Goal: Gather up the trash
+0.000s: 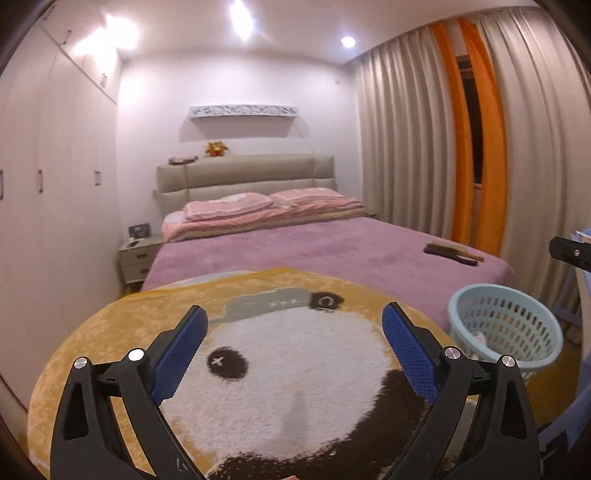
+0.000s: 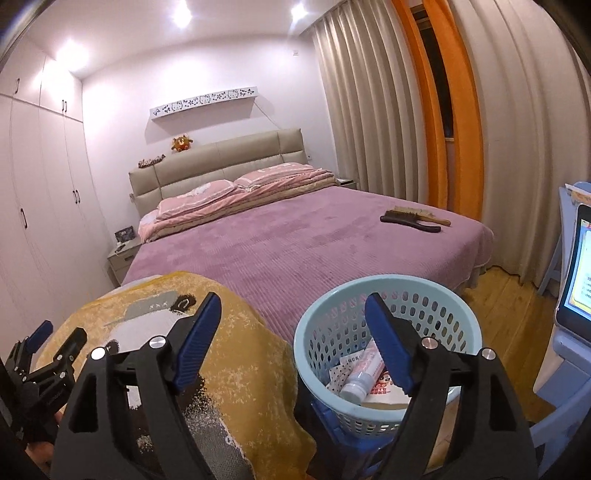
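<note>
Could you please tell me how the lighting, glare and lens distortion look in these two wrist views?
Left wrist view: ceiling lights flare into streaks, the curtains bow with fisheye distortion, and the brush looks soft. Right wrist view: the same warm, pinkish light, bright patches glaring on the wardrobe, sharper detail in the basket, dark corners.

Print on the tube point(image 2: 364, 373) and screen point(image 2: 580, 273) is too small to read.
</note>
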